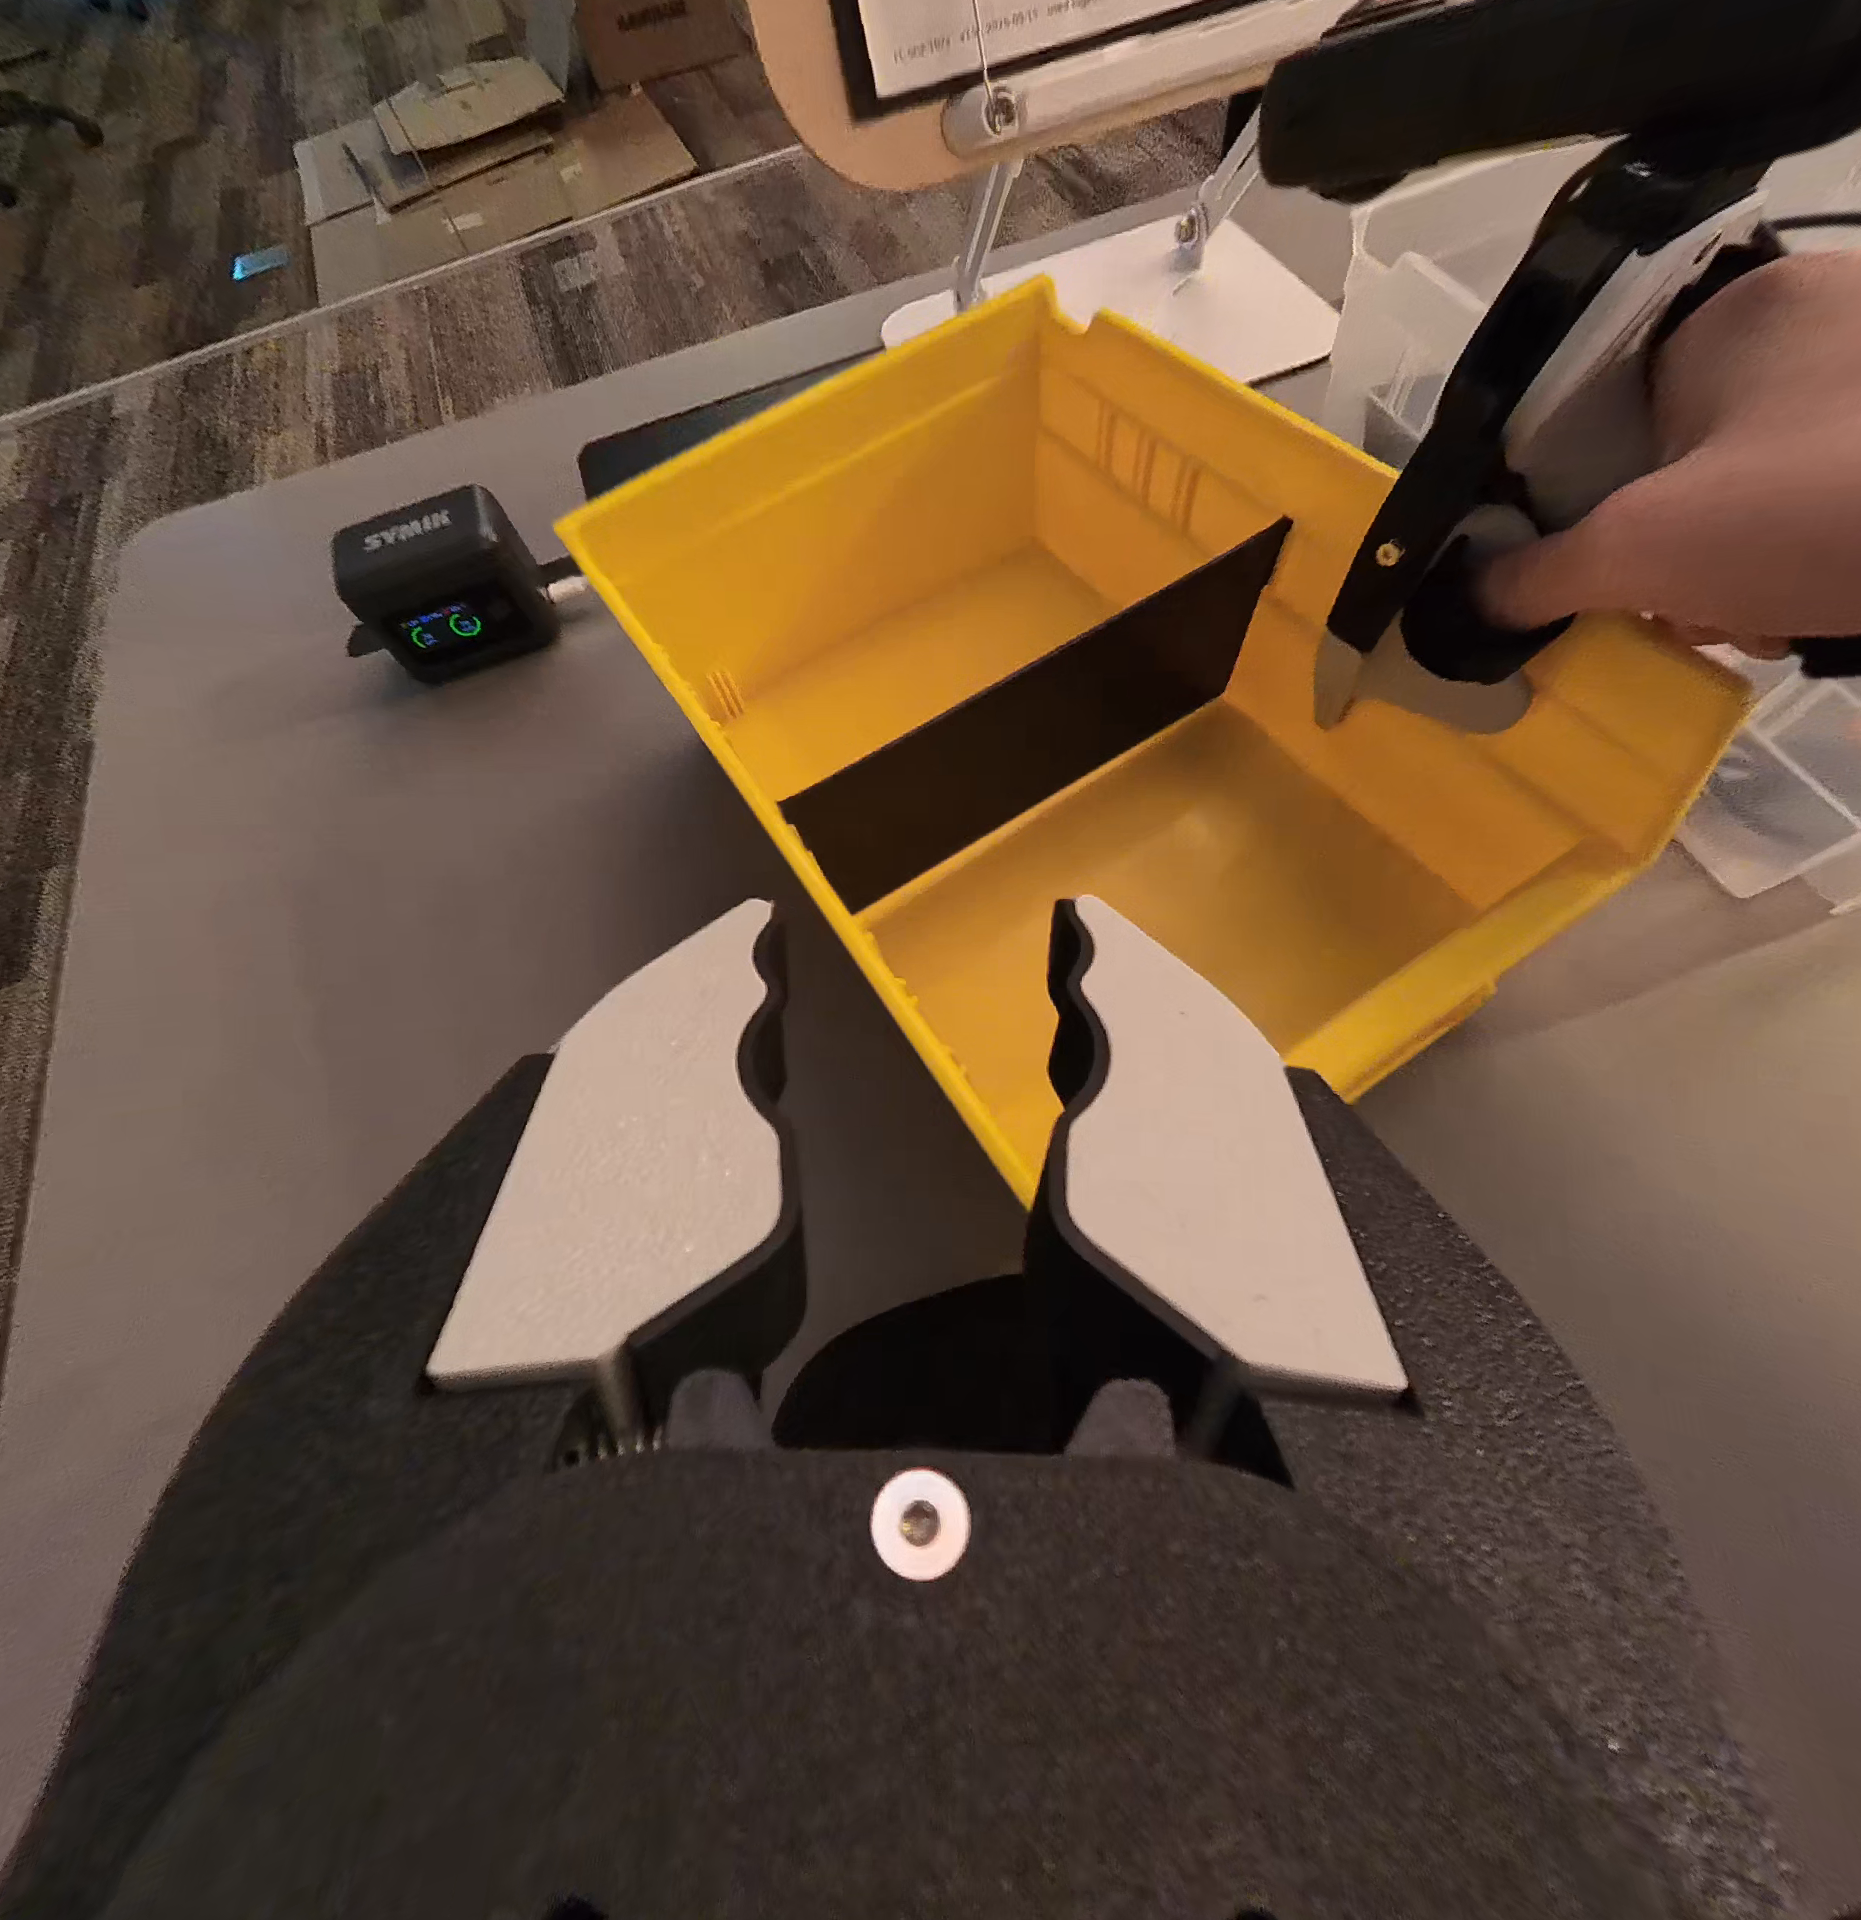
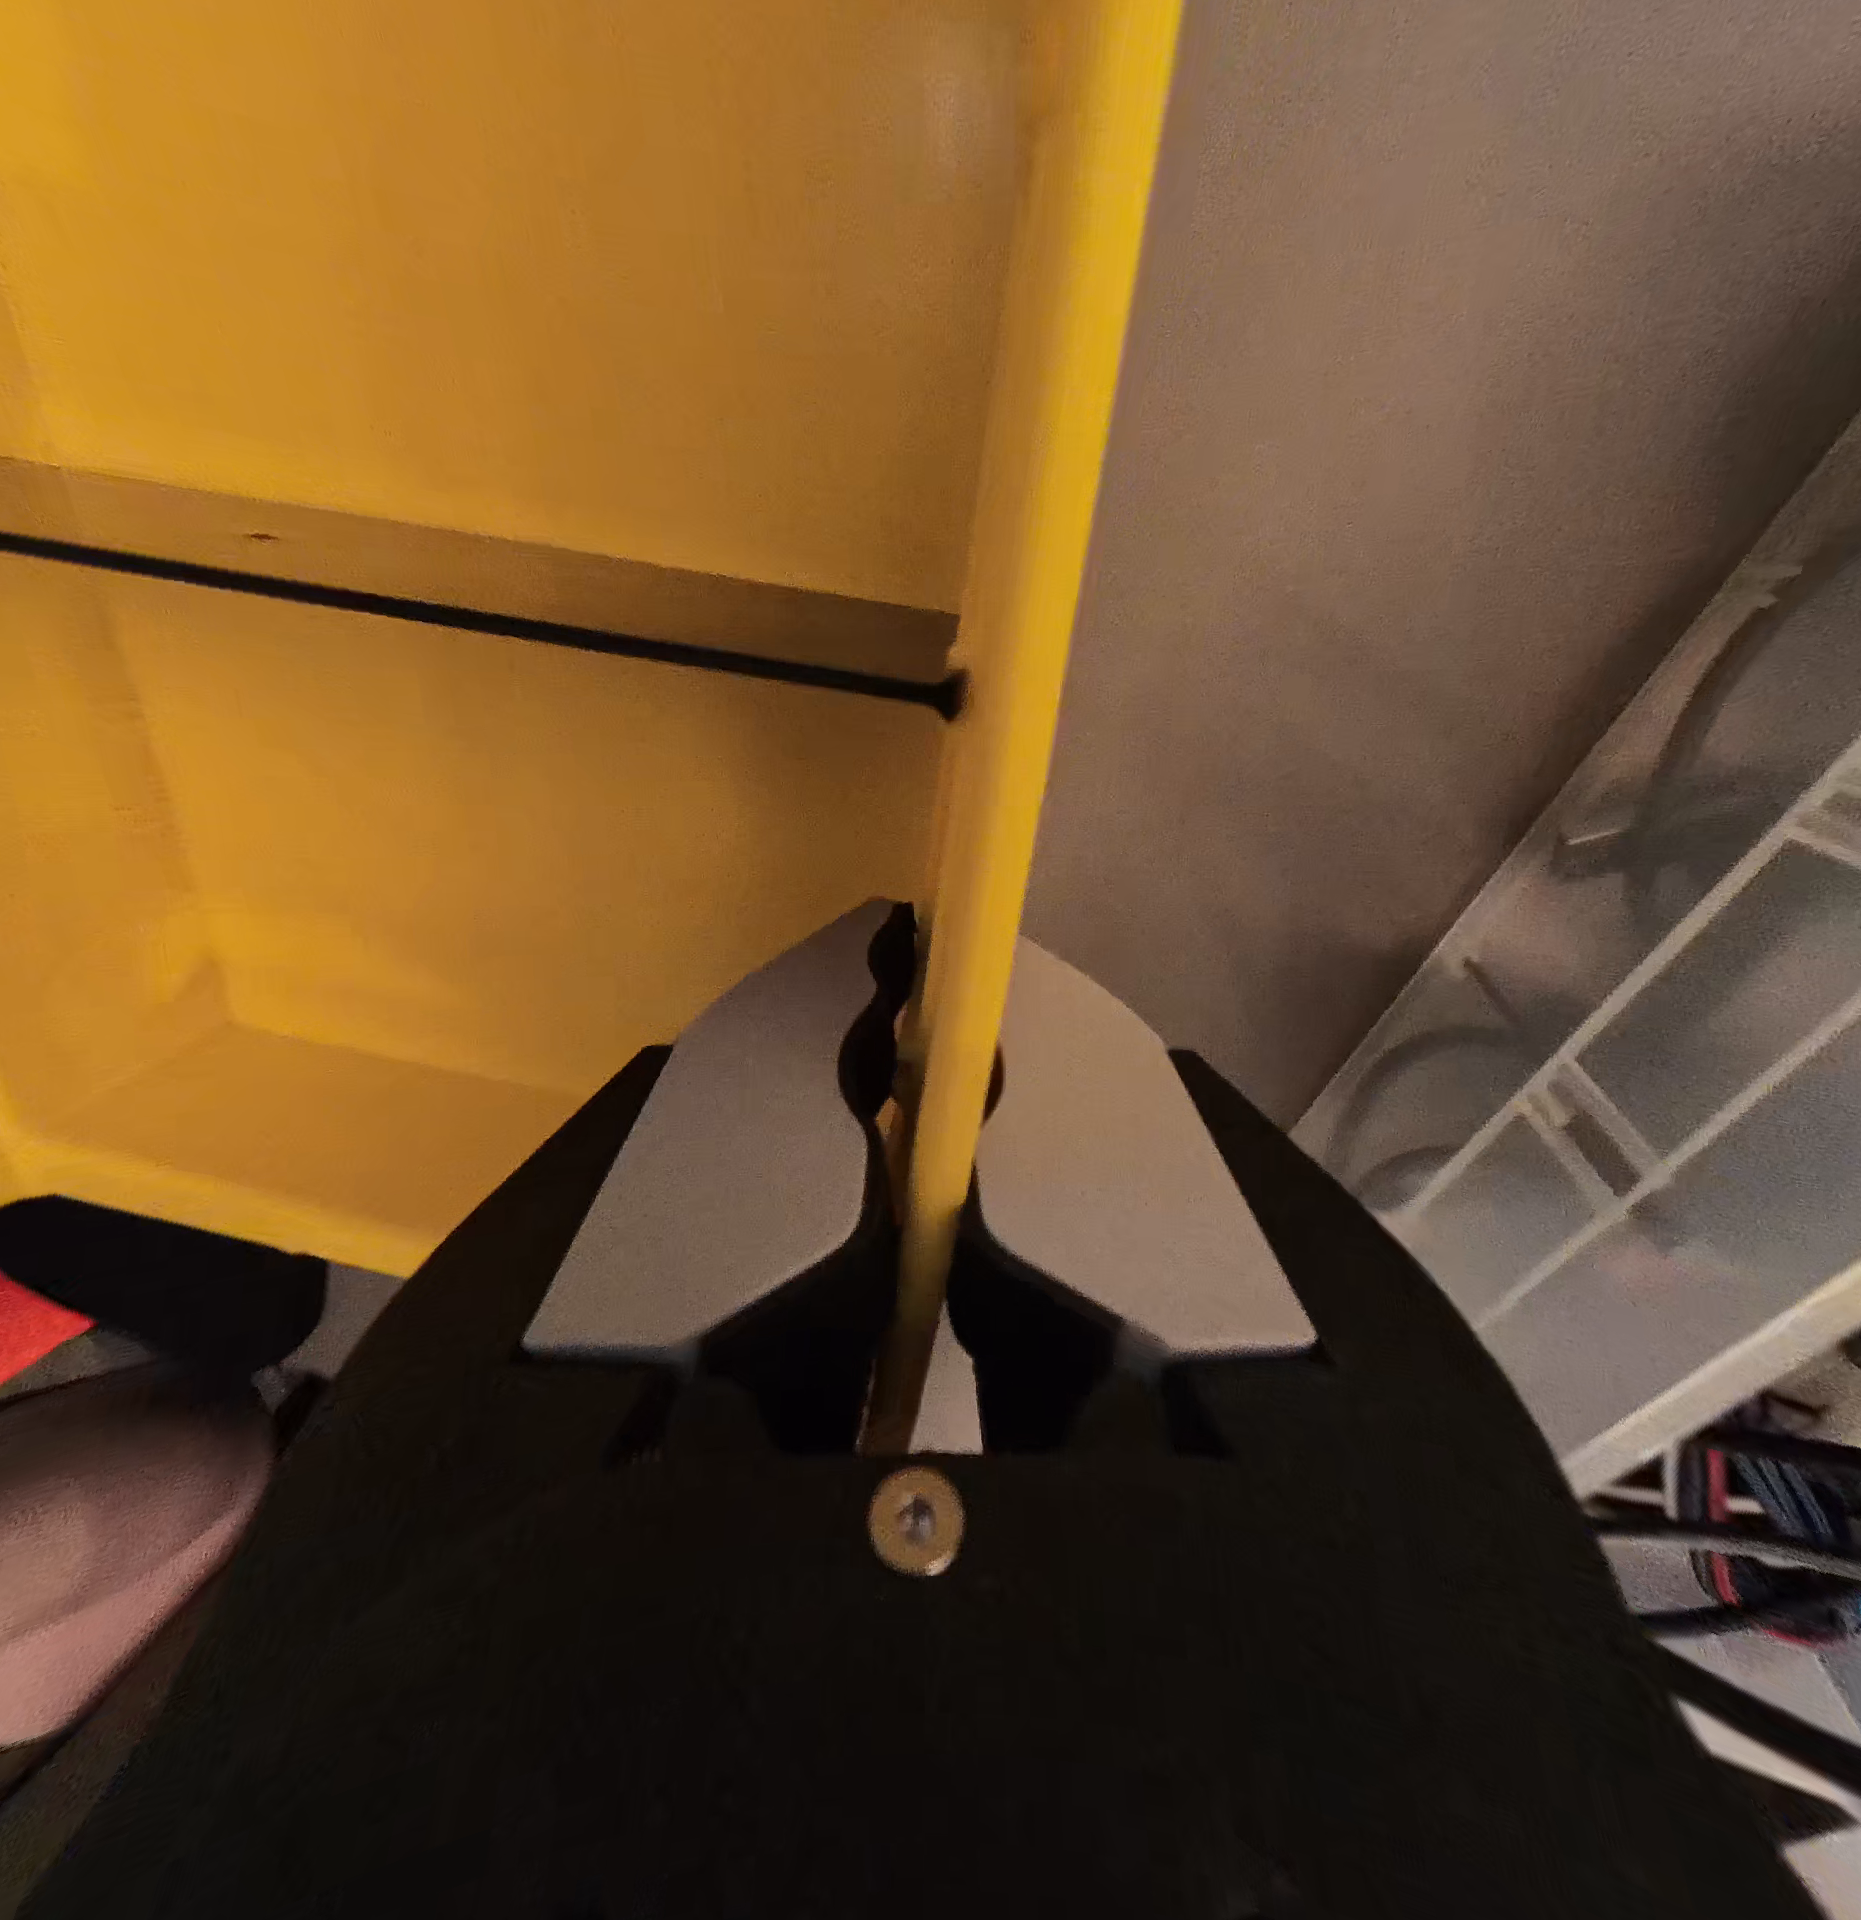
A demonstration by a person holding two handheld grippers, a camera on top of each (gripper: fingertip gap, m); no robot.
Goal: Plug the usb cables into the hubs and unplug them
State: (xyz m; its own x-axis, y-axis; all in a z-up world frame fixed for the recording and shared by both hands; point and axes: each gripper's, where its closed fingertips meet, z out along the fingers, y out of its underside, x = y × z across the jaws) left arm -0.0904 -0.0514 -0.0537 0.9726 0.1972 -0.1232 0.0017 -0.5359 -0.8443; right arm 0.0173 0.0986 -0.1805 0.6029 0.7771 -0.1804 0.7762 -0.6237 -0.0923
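Yellow bin (image 1: 1009,644) on a grey table (image 1: 282,1039), split by a black divider (image 1: 1040,717); both compartments are empty. The right gripper (image 2: 936,997) is clenched on the bin's side wall, one finger inside and one outside; in the left wrist view it is seen gripping the wall to the right of the divider, held by a hand (image 1: 1736,468). The left gripper (image 1: 915,935) hangs released over the bin's near corner, its fingers spread and nothing between them. No USB cable or hub lies in the bin; dark cables (image 2: 1767,1496) show beyond a clear organiser (image 2: 1632,1039) on the bin's right, and whether they are the task's cables cannot be told. A small black device (image 1: 443,582) with a lit screen sits left of the bin.

Risks, as judged: the bin is held by one thin wall only, so a lift or pull may tilt it, slip the wall from the fingers, or swing it into the organiser. The open left gripper, close to the near corner, may knock the bin if lowered carelessly.
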